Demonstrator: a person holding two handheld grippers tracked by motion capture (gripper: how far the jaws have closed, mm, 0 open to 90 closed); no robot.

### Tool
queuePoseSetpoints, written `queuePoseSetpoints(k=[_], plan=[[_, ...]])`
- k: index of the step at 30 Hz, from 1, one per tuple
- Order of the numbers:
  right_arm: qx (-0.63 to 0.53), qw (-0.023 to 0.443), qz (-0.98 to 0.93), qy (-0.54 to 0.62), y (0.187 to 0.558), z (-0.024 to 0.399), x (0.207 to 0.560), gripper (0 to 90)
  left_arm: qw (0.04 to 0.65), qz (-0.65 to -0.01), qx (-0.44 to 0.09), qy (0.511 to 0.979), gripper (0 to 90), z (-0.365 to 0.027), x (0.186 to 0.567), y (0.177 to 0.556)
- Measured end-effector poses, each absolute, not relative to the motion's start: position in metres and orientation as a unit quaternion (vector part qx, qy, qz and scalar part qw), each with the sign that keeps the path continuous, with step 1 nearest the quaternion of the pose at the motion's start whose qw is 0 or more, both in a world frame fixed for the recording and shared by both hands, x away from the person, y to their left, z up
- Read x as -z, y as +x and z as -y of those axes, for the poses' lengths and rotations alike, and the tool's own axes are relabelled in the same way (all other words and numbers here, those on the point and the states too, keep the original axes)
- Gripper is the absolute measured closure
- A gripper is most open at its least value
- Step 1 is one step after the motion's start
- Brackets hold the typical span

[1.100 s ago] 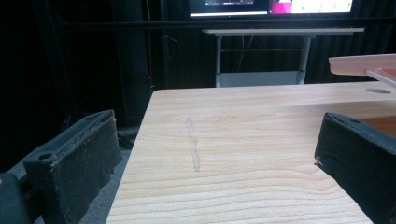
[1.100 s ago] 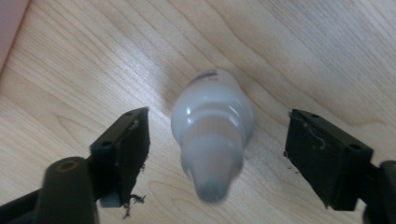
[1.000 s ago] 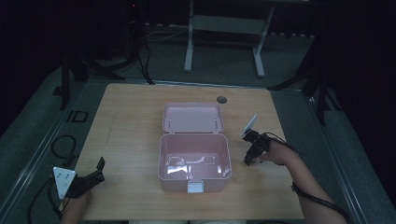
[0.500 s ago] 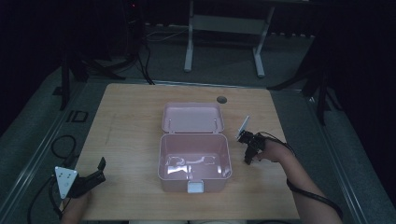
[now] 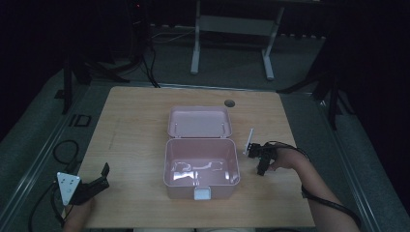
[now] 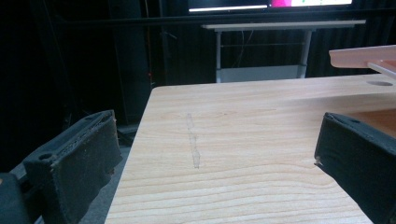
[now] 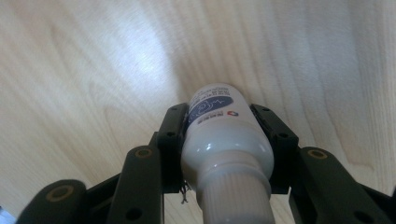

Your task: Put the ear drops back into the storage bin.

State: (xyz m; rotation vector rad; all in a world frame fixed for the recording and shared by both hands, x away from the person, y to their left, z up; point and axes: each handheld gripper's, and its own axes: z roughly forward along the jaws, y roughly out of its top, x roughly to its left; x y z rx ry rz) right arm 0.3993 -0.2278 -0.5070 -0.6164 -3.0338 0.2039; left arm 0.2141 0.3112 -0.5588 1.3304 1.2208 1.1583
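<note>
The right gripper (image 7: 226, 154) is clamped on a small white bottle (image 7: 224, 140), its two black jaws pressing the bottle's sides just below the shoulder. In the right gripper view the bottle sits at the lower middle of the frame, its ribbed cap toward the camera and its dark blue label with small print facing up, the far end pointing at the pale wood of the table (image 7: 84, 70). In the high view this gripper (image 5: 260, 155) lies right of centre, close beside the right wall of the pink box (image 5: 201, 164), with the person's right hand (image 5: 285, 158) behind it and the forearm running to the lower right corner.

The left gripper (image 5: 99, 180) sits at the lower left of the high view, near the table's front edge, its jaws spread wide and holding nothing. In the left gripper view its pads (image 6: 79, 154) stand far apart at the two lower corners, bare wood between them.

The pink box stands open in the middle of the table (image 5: 130, 130), its lid (image 5: 199, 122) tipped back toward the far edge. A white latch (image 5: 202, 194) marks its near wall. A dark round hole (image 5: 229, 103) lies in the tabletop beyond the lid.
</note>
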Motion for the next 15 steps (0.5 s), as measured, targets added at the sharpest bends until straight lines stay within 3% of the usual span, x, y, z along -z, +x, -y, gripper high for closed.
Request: queuePoseSetpoints(k=[15], plan=[[-0.078, 0.005, 0.993, -0.085, 0.375, 0.229, 0.498, 59.4, 0.476, -0.499, -0.473, 0.548, 0.4, -0.311, 0.559, 0.214]])
